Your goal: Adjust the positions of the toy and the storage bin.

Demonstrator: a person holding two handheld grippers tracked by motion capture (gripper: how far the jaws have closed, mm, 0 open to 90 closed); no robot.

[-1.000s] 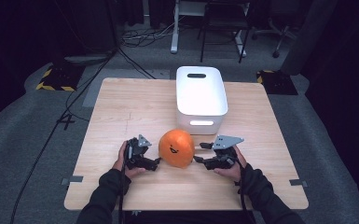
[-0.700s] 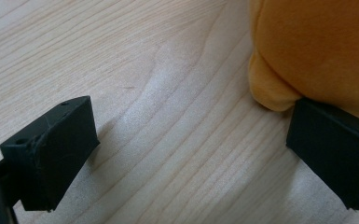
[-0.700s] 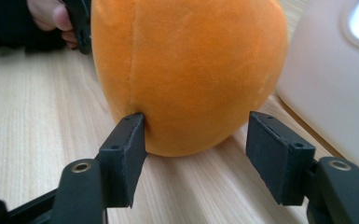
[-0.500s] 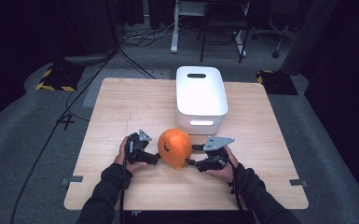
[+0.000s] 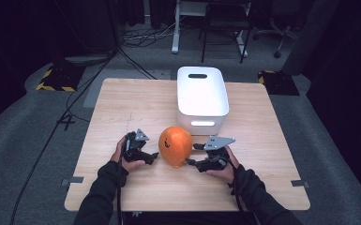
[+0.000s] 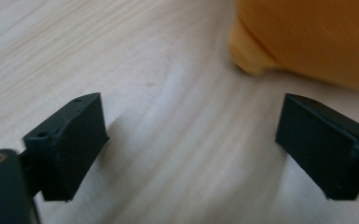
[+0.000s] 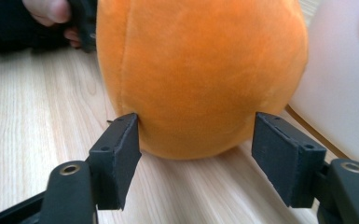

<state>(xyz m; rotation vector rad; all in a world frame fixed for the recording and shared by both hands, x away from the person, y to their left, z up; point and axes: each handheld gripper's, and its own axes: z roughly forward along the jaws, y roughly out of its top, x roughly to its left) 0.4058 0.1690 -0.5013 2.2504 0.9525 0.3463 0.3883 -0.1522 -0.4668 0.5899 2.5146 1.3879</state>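
Right claw (image 7: 196,158), jaws just widening, bracketed the orange plush pumpkin (image 5: 175,145) at centre frame on the tabletop (image 5: 122,101); left claw (image 6: 191,140), narrowing yet open and empty, waited beside it. Closing, then lifting toward the white bin (image 5: 201,96), seemed next.

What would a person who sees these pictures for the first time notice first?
The eye falls first on the orange plush pumpkin, bright at the near middle of the wooden table. The left gripper and the right gripper flank it; the right gripper's jaws straddle its lower part, the left jaws stand apart over bare wood. Just behind the pumpkin stands a white bin, upside down.
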